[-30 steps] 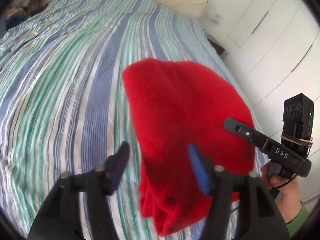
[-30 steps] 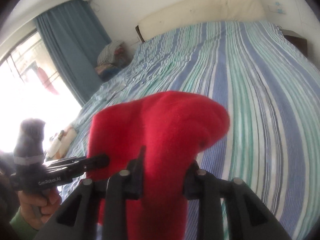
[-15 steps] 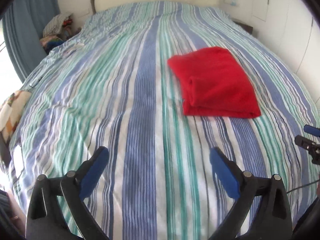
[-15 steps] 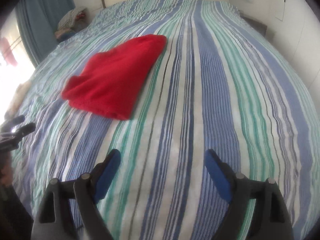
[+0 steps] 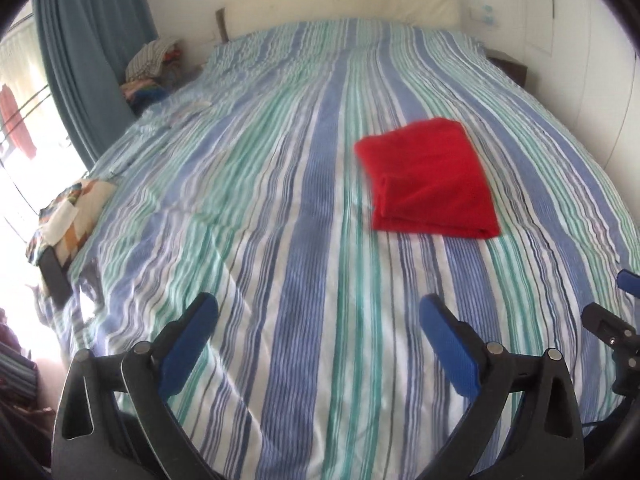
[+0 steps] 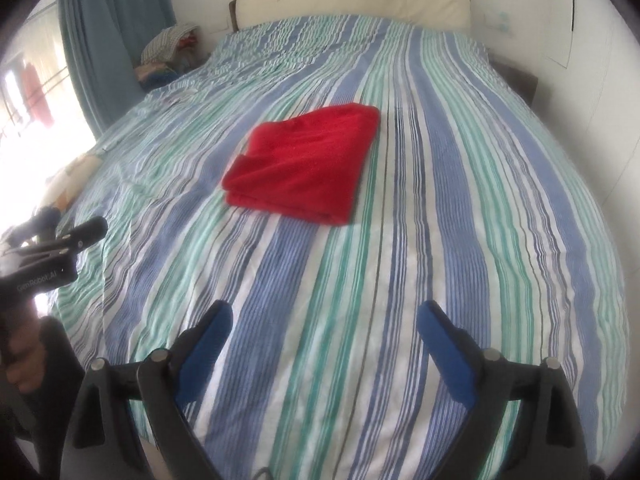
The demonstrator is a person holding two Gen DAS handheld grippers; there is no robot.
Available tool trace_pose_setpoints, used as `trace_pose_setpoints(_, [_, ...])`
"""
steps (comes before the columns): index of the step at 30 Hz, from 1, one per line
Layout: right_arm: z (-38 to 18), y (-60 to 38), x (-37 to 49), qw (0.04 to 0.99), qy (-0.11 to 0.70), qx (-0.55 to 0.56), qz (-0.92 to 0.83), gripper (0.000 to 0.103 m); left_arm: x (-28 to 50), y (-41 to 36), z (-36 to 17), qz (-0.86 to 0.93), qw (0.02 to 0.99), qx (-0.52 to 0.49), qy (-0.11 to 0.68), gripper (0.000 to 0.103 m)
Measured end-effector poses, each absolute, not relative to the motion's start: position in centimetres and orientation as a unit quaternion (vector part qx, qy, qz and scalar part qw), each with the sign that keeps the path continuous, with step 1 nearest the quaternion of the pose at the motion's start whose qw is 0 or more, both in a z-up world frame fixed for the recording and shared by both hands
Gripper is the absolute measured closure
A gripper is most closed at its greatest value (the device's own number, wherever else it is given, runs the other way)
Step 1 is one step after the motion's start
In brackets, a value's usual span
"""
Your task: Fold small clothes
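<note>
Left wrist view: a bed with a striped duvet cover (image 5: 304, 208) in blue, green and white fills the frame, running up to a cream headboard (image 5: 340, 4) at the far end. A red folded garment (image 5: 430, 180) lies flat on the cover, right of the bed's middle line and toward its right edge, well apart from the foot edge. It is a tidy rectangle with its layered edges facing the foot of the bed. The left gripper (image 5: 318, 342) hovers over the foot end, its blue-padded jaws spread wide with only bedding between them. The tip of the other tool shows at the frame's right edge.

Right wrist view: the same red garment (image 6: 304, 164) sits near the bed's middle, slightly left of centre in this frame. The right gripper (image 6: 324, 344) hangs over the foot end, and its jaws have just been opening; they now stand wide apart with nothing between them. At the left edge, a hand (image 6: 20, 356) holds the left tool.

The fold looks complete and both tools appear to be backing away. To finish this well, the retreat should stay clear of the cloth so no pad snags a layer. If another fold is wanted, both pads should pinch matching corners of the nearest edge together.
</note>
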State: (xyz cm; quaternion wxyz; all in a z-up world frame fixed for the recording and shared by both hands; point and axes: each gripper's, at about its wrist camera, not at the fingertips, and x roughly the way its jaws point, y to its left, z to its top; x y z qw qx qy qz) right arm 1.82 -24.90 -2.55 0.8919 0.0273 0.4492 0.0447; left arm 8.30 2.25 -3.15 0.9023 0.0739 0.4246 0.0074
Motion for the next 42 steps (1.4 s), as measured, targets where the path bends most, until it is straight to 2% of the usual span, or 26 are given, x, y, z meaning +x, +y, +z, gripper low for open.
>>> trace_pose_setpoints(18, [2.1, -22.4, -0.9, 0.898, 0.437, 0.010, 0.040, 0.010, 5.1, 2.0, -1.0, 0.008, 0.901, 0.071, 0.427, 0.002])
trace_pose_setpoints(25, [3.7, -21.6, -1.6, 0.904, 0.426, -0.002, 0.040, 0.007, 4.3, 2.0, 0.0, 0.009, 0.904, 0.073, 0.422, 0.001])
trace_pose_setpoints(28, [4.0, -21.5, -1.6, 0.903, 0.427, -0.002, 0.041, 0.001, 4.3, 2.0, 0.3, 0.004, 0.903, 0.067, 0.425, 0.001])
trace_pose_setpoints(42, [5.3, -21.4, -2.0, 0.907, 0.419, -0.007, 0.033, 0.001, 4.1, 2.0, 1.2, -0.013, 0.900, 0.050, 0.432, 0.001])
